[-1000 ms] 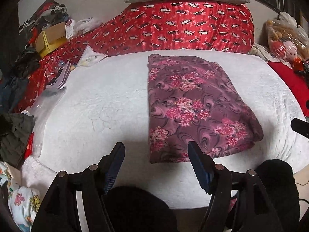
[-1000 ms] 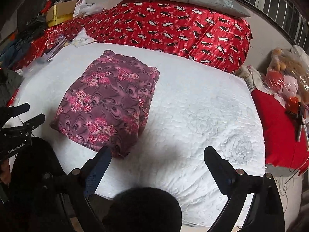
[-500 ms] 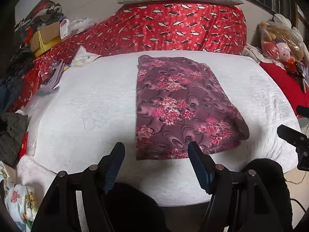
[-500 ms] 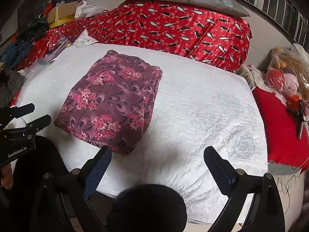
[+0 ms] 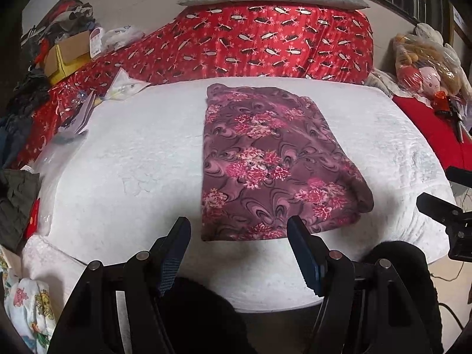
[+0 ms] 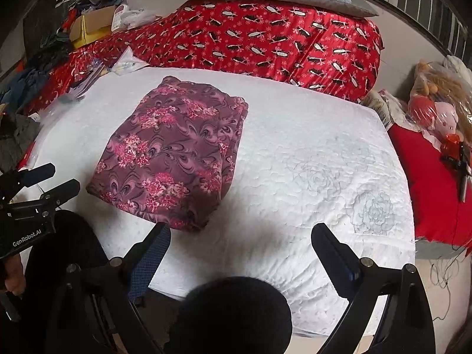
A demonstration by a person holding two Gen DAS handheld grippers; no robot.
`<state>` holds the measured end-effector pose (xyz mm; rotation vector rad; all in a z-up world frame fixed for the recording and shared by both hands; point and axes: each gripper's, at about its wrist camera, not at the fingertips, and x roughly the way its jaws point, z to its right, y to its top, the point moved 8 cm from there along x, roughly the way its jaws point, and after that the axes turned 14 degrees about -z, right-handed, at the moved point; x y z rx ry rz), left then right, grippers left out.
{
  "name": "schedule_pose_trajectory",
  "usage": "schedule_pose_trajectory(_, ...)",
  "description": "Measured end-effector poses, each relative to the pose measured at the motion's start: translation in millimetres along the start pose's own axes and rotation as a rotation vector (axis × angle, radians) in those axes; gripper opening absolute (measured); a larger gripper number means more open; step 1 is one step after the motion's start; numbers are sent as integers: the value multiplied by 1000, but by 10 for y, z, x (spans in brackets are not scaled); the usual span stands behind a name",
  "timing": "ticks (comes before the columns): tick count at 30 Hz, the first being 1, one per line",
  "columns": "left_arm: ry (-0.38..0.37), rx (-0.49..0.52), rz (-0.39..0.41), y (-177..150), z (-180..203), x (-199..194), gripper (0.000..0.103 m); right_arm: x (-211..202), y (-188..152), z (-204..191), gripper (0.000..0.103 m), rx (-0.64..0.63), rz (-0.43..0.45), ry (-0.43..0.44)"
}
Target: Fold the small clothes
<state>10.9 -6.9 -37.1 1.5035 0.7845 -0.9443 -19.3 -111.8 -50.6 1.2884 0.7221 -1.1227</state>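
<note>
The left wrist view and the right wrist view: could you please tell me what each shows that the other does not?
Only the left wrist view shows the cartoon-print cloth at lower left. Only the right wrist view shows the pale flower stitching on the white mattress. Both show the folded purple floral garment lying flat, the red quilt behind it, and open, empty tongs.

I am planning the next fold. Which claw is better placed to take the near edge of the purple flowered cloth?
Probably the left claw: it is open, with the purple flowered cloth lined up between its fingers. The right claw, also open, points at bare white mattress beside it.
</note>
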Motion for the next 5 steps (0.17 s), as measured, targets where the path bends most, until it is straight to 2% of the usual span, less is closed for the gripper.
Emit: schedule_pose_trajectory(5, -4, 4, -3, -12, 69, -28, 68, 15, -12, 7, 97, 6, -4, 8)
